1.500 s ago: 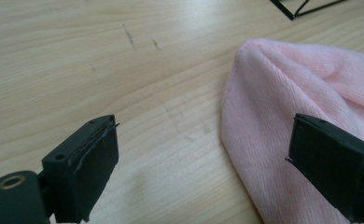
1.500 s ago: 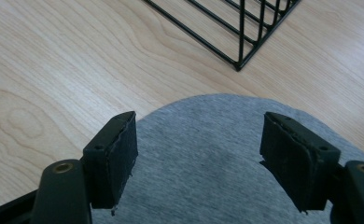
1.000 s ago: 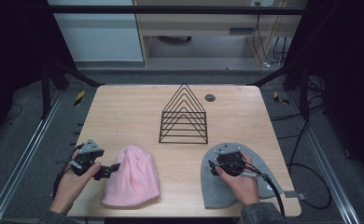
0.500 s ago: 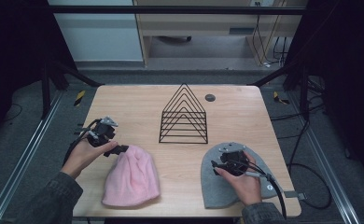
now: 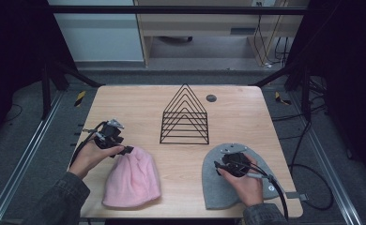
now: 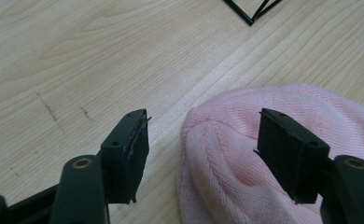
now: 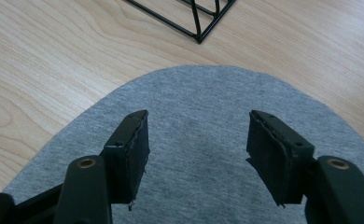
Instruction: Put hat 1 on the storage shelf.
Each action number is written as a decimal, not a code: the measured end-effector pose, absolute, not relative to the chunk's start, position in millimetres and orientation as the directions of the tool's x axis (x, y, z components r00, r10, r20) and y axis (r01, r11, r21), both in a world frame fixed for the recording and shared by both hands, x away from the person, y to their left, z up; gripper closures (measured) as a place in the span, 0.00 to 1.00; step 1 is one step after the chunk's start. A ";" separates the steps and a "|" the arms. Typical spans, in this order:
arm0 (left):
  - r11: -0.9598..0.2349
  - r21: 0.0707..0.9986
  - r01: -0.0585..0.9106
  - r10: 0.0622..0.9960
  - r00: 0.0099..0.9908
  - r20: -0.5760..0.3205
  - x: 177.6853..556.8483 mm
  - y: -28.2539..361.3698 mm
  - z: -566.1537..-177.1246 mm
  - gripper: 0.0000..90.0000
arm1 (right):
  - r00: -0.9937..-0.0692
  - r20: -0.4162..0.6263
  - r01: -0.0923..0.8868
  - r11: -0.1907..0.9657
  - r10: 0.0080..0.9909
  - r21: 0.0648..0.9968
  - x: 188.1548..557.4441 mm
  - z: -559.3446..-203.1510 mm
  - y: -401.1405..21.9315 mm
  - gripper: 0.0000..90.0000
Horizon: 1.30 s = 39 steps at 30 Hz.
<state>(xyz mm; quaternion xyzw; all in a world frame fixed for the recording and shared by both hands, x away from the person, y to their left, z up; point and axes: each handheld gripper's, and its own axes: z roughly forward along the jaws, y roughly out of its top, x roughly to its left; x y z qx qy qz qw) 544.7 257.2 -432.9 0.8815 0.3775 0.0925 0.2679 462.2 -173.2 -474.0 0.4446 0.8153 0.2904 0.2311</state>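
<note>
A pink knit beanie [image 5: 132, 180] lies flat at the front left of the wooden table [image 5: 247, 117]. My left gripper [image 5: 126, 150] is at its crown. In the left gripper view the beanie's rounded top [image 6: 236, 158] lies between the jaws of the left gripper [image 6: 203, 140]. They have just been closing, and the pads stand off the fabric. A grey beanie [image 5: 218, 187] lies flat at the front right. My right gripper [image 5: 221, 164] hovers over it. In its own view the right gripper [image 7: 196, 149] is open above the grey cloth [image 7: 199, 107], its jaws also just closing.
A black wire rack [image 5: 185, 115] shaped like a row of triangles stands mid-table, beyond both hats; its corner shows as rack [image 6: 252, 11] and rack [image 7: 189, 16]. A small dark round disc [image 5: 211, 98] sits behind it. Cables trail off the table's front.
My left hand has moved away from the front edge and rightward, to the pink beanie's crown. The right hand has stayed over the grey beanie.
</note>
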 end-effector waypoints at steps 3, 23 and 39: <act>-0.565 0.537 0.626 0.720 0.692 -0.049 546.1 255.0 -441.9 0.38 | -0.502 -0.122 0.592 0.443 0.856 0.673 462.6 -475.1 -173.5 0.43; -0.581 0.498 0.643 0.722 0.690 -0.049 541.2 253.1 -457.9 0.36 | -0.501 -0.120 0.597 0.443 0.857 0.669 463.0 -475.8 -173.9 0.41; -0.583 0.475 0.660 0.725 0.686 -0.064 539.2 246.9 -464.2 0.59 | -0.499 -0.117 0.601 0.440 0.858 0.667 462.9 -475.1 -173.3 0.39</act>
